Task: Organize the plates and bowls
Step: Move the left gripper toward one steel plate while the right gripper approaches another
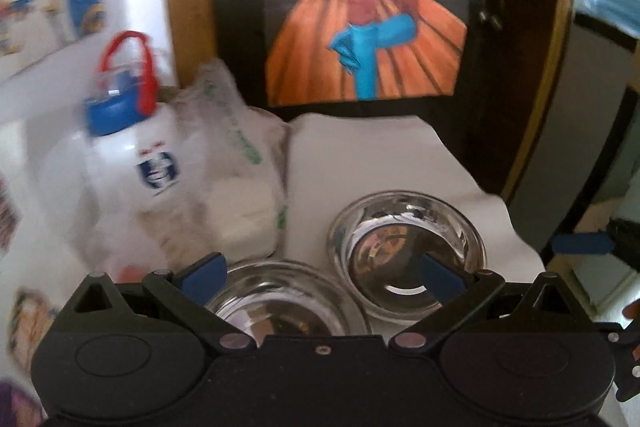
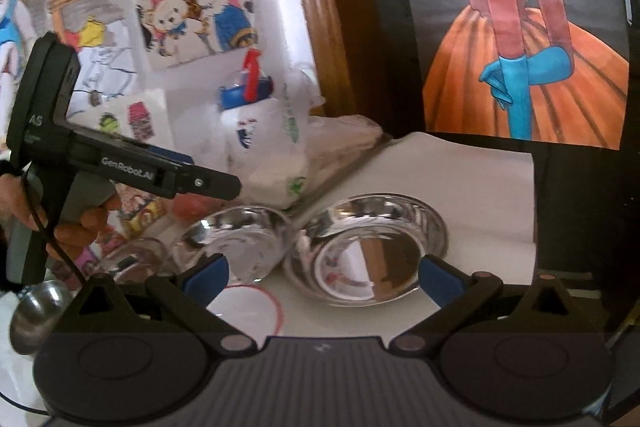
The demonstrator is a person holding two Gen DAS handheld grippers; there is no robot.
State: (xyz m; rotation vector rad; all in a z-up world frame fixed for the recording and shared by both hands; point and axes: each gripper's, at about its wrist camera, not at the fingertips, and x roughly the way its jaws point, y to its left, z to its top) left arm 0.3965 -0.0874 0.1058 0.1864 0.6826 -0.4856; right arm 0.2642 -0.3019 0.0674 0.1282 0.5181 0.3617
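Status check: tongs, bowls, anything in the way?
Left tongs open, over two steel bowls. Right tongs open, empty, short of right bowl; left bowl beside it. Plastic bag and bottle crowd behind bowls.

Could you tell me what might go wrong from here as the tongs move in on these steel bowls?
1. The two steel bowls sit nearly rim to rim; gripping one could knock the other.
2. The right-hand bowl rests on a loose white sheet, so it may slide.
3. The water bottle and plastic bag stand close behind; the open left tongs could bump them.
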